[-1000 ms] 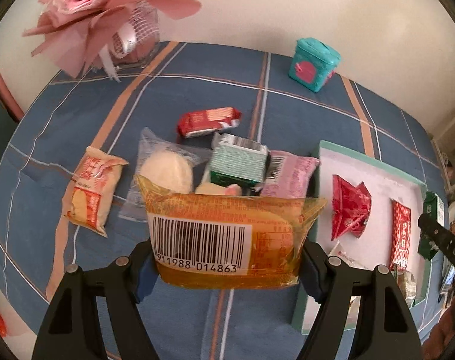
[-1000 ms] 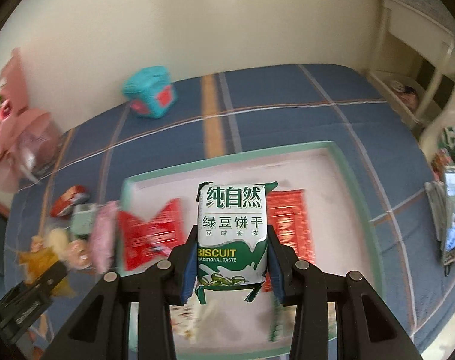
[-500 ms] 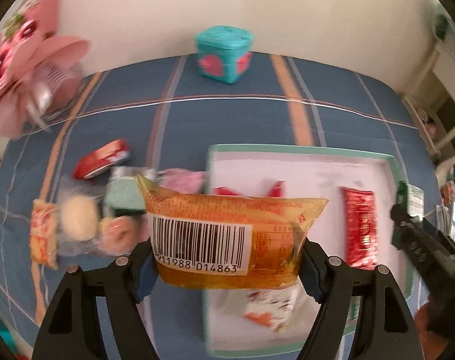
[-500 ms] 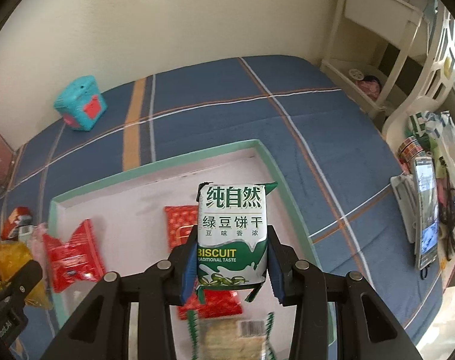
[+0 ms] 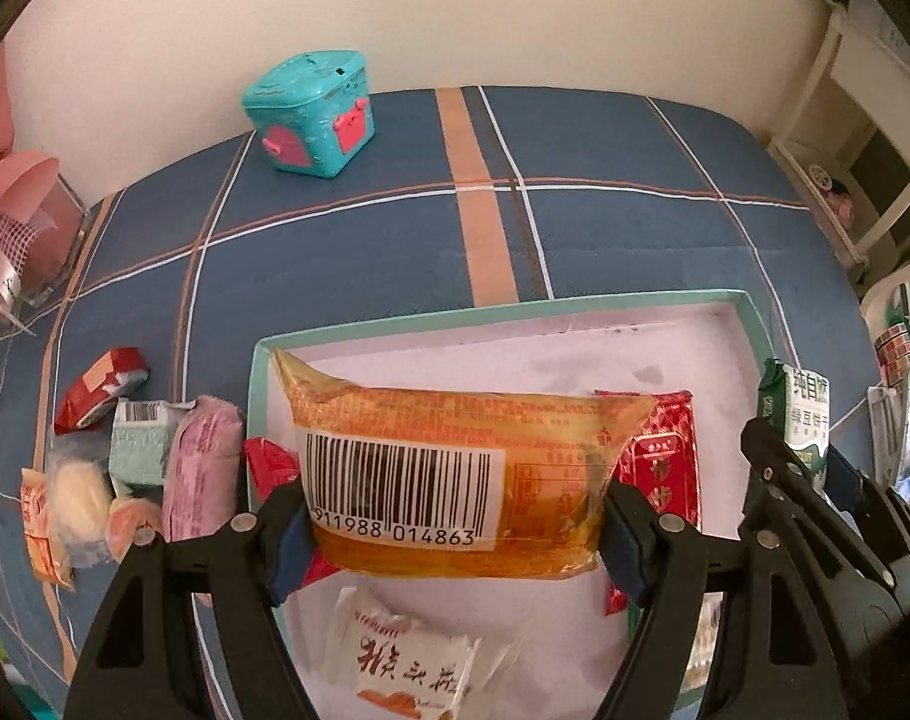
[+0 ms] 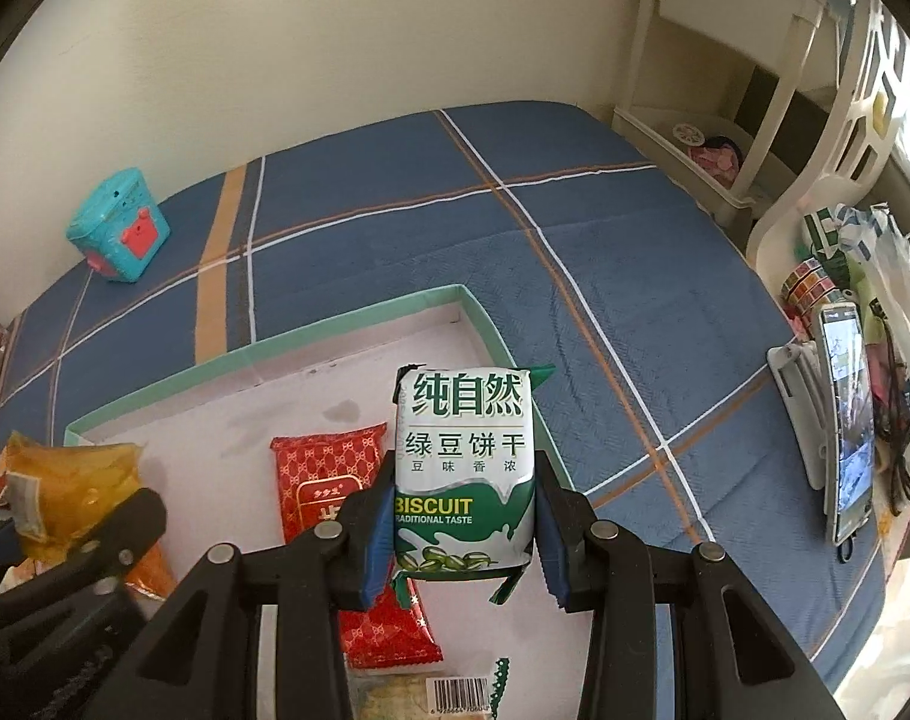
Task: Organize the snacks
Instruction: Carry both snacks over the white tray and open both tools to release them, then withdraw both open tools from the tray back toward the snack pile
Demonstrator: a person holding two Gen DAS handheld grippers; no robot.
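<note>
Snacks are lying partly in a shallow tray (image 5: pixel 359 324) with a mint-green rim and partly on the blue plaid cloth (image 5: pixel 634 228) just outside the tray's left edge. The left gripper (image 5: pixel 455 531) is clenching an orange packet (image 5: pixel 455 468) by its two short ends, barcode facing the camera, and is holding it above the white floor of the tray near the tray's left side. The right gripper (image 6: pixel 463 531) is gripping a green and white biscuit pack (image 6: pixel 463 462) upright between its blue pads (image 6: pixel 378 531), over the tray's right edge close to its far right corner; the left wrist view is showing the same pack at the tray's right rim. Inside the tray a red patterned packet (image 6: pixel 329 480) is lying flat just left of the biscuit pack, a white wrapper with red lettering (image 5: pixel 401 660) is resting near the tray's near edge, and a second red wrapper (image 5: pixel 269 459) is sitting against the left rim. On the cloth beside that rim a pink packet (image 5: pixel 200 468), a pale green packet (image 5: pixel 140 441), a red packet (image 5: pixel 98 384) and a few small pale sweets (image 5: pixel 83 498) are crowding together, some of them touching. A teal box (image 5: pixel 311 111) with pink patches is standing well apart at the cloth's far edge, by the wall.
</note>
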